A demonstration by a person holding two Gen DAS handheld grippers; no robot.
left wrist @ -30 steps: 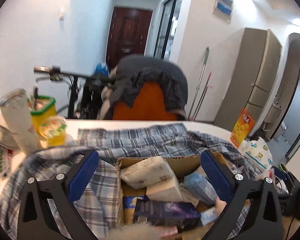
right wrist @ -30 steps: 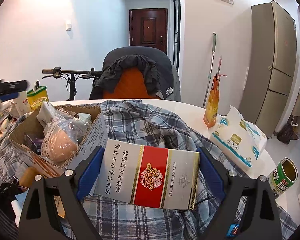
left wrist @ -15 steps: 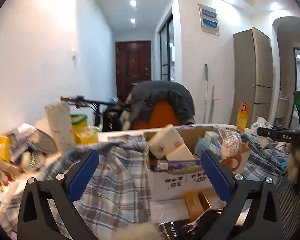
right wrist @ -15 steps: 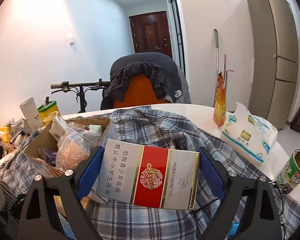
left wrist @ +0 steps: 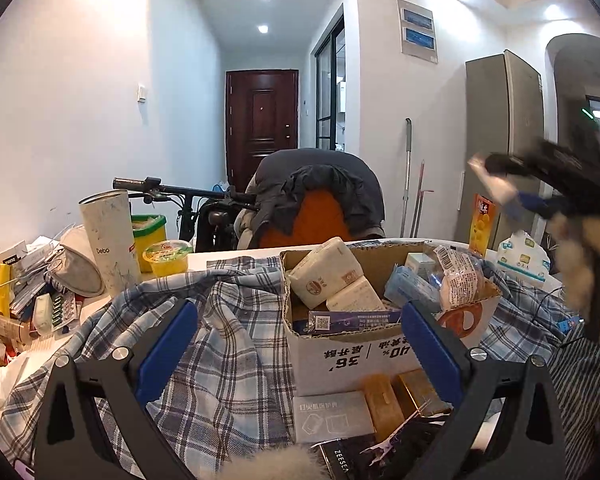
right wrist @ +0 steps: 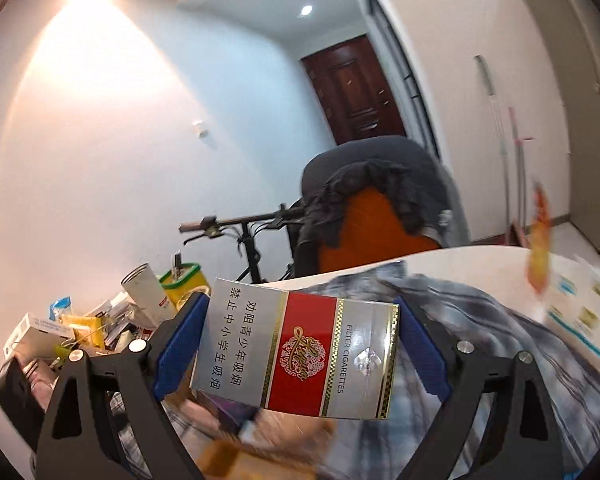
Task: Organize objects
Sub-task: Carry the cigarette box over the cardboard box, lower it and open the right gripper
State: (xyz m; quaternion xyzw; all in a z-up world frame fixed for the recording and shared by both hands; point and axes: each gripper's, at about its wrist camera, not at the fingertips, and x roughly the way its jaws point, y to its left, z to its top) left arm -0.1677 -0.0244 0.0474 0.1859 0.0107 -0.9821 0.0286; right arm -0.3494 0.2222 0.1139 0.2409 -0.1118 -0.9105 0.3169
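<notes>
Clamping cigarette carton (right wrist: 296, 354) endwise — right hand-held gripper (right wrist: 298, 354); left hand-held gripper (left wrist: 300, 350) spread, empty, facing cardboard box (left wrist: 364, 354).

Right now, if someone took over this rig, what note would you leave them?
Right gripper: shut on the carton of cigarettes, lifted clear of the shirt.
Left gripper: open, empty, aimed at the box.
Box sits on the shirt, already crowded with tissue packs and a bagged item.
Done: carton picked up.
Left: probably drop it in the box, then clear the loose items in front and the clutter on the left.
</notes>
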